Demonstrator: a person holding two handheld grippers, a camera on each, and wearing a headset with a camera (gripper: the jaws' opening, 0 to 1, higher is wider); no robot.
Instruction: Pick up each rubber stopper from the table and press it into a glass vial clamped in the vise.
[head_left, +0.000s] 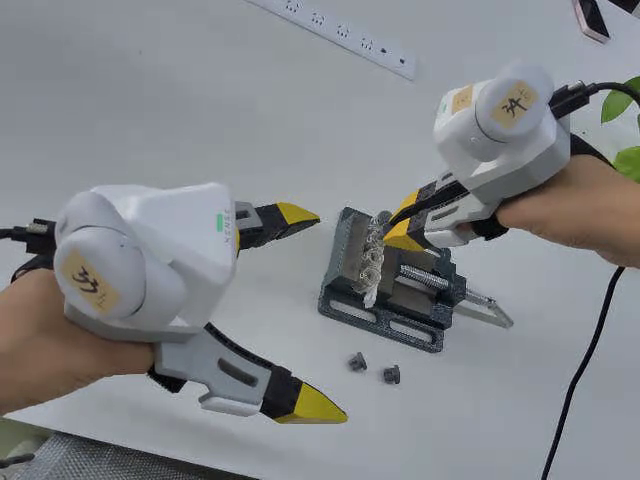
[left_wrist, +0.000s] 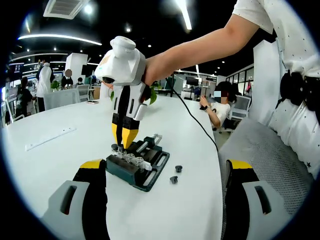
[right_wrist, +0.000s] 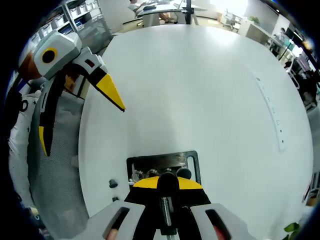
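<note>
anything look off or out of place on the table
Nothing stands out. The vise sits flat with the vials lined up in it and the right gripper at them. Two stoppers lie loose beside it, not scattered. The left gripper hangs open.

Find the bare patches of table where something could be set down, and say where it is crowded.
Widest bare stretch: between the power strip and the vise, running left across the table. A smaller patch lies right of the vise, up to the cable. Crowded: at the vise, under the right gripper, and on its near side, where two stoppers lie.
</note>
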